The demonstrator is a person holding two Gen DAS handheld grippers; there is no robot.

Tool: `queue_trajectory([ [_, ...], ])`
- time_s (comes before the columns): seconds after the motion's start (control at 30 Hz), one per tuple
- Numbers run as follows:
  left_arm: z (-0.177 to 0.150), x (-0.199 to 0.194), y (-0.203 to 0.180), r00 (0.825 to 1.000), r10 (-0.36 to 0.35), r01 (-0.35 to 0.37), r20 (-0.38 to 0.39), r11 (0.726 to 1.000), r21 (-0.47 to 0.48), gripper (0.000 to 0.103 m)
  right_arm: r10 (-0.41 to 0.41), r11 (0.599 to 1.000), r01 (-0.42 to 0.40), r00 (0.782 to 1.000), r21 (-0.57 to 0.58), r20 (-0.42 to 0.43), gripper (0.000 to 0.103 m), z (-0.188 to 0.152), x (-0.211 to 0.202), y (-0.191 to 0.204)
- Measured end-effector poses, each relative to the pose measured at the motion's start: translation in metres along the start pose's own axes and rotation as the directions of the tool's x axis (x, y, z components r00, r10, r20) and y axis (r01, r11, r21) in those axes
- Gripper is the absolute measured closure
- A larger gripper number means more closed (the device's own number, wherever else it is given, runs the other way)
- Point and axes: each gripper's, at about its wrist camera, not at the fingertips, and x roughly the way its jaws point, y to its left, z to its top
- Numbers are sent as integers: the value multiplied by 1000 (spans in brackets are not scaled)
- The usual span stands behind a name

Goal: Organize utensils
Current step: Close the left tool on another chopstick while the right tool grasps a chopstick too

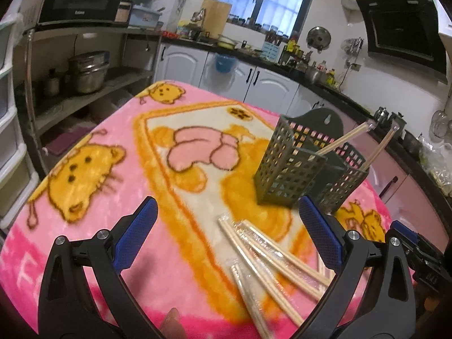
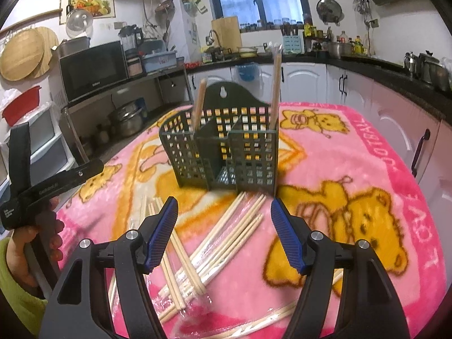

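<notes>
A dark green slotted utensil holder (image 1: 291, 166) (image 2: 226, 152) stands upright on the pink bear blanket (image 1: 93, 180) (image 2: 353, 152). One wrapped pair of chopsticks (image 2: 275, 90) leans in its right compartment and another pair (image 2: 199, 104) in its left one. Several wrapped chopstick pairs (image 1: 262, 254) (image 2: 226, 234) lie scattered on the blanket in front of the holder. My left gripper (image 1: 226, 231) hovers open just above the near end of that pile. Open too, my right gripper (image 2: 224, 231) hangs over the middle of the pile, nothing between its blue pads.
A person's hand in a green sleeve (image 2: 17, 276) holds the left gripper's black handle (image 2: 42, 186) at the left. Beyond the table run white kitchen cabinets (image 2: 305, 82), a cluttered dark counter (image 1: 282, 62), a microwave (image 2: 93, 70) and shelves with steel pots (image 1: 87, 73).
</notes>
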Motion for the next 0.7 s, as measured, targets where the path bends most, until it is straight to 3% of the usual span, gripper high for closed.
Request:
queue_trajectory([
  [0.2, -11, 19, 4, 997, -21, 20, -70, 1000, -10, 12, -3, 1000, 4, 998, 15, -65, 38, -7, 21, -5],
  [0.37, -19, 36, 5, 989, -61, 57, -138, 998, -28, 42, -9, 997, 18, 991, 69, -135, 54, -9, 44, -22],
  [0.47, -22, 46, 6, 980, -83, 76, -179, 996, -43, 55, -10, 994, 30, 984, 108, -178, 63, -6, 60, -33],
  [0.7, -27, 65, 10, 960, -119, 100, -253, 991, -89, 66, 4, 985, 36, 973, 170, -231, 66, 1, 91, -51],
])
